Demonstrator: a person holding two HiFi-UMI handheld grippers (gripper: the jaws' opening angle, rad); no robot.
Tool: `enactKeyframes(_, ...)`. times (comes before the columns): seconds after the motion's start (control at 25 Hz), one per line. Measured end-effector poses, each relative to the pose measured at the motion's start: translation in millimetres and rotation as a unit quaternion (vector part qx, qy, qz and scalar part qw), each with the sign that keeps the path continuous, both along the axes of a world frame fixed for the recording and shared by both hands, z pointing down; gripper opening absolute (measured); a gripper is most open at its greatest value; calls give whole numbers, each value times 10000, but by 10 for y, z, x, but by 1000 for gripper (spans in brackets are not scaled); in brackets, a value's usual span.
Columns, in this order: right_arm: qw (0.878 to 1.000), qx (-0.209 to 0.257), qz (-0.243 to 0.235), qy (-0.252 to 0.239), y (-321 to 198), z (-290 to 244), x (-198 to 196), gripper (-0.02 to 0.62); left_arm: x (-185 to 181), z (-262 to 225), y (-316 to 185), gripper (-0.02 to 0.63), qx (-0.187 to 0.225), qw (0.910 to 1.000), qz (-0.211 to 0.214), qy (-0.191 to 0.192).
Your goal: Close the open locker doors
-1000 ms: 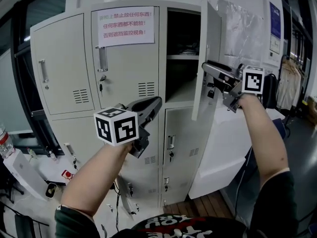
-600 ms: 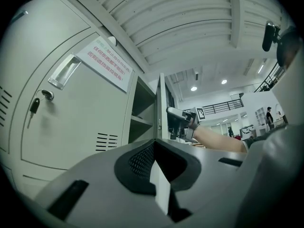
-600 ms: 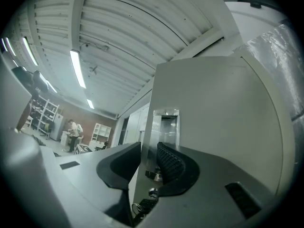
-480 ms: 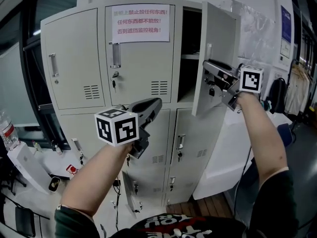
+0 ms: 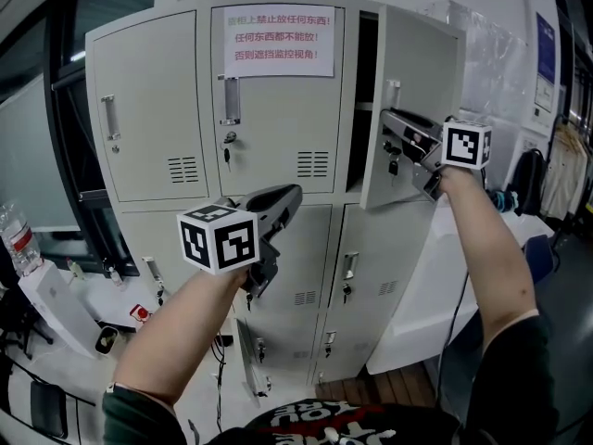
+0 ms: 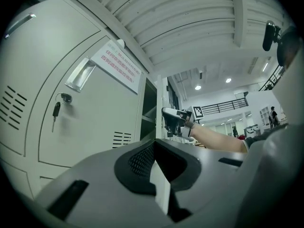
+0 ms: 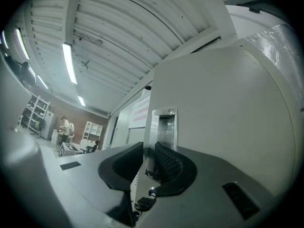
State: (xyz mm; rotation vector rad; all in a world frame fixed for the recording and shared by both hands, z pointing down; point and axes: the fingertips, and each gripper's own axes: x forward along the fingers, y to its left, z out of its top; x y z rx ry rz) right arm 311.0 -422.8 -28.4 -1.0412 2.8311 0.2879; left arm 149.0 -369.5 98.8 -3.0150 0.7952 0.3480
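The grey locker bank (image 5: 157, 109) fills the head view. Its top right door (image 5: 422, 72) stands ajar, leaving a narrow dark slit (image 5: 367, 82). My right gripper (image 5: 383, 130) has its tips against that door's outer face, between the recessed handle (image 5: 394, 93) and the key (image 5: 392, 163). In the right gripper view the jaws (image 7: 148, 148) have just been closing. A narrow gap remains, with nothing held in it; the handle (image 7: 164, 125) and key (image 7: 142, 203) show through. My left gripper (image 5: 296, 196) is shut and empty, level before the middle lockers; its own view shows the tips (image 6: 153, 144) touching.
A white notice with red print (image 5: 278, 42) hangs on the top middle door. A bottom-row door (image 5: 248, 355) looks slightly ajar. A white table with a bottle (image 5: 13, 241) and small items stands at the left. A white counter (image 5: 426, 286) stands at the right.
The top right door has swung toward the cabinet, so the dark opening is now a slit. My right gripper moved left with it. The left gripper keeps its place in the picture.
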Motion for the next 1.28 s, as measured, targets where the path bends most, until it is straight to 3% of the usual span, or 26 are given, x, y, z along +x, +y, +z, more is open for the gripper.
enactKeyframes(0.24, 9987, -101, 493, -41, -190, 20, 10, 92, -87, 35, -42, 3, -17, 10000, -41, -11)
enactKeyframes(1.28, 9886, -128, 1498, -17, -780, 19, -45, 74, -361, 150, -215, 3, -116, 9997, -193, -67)
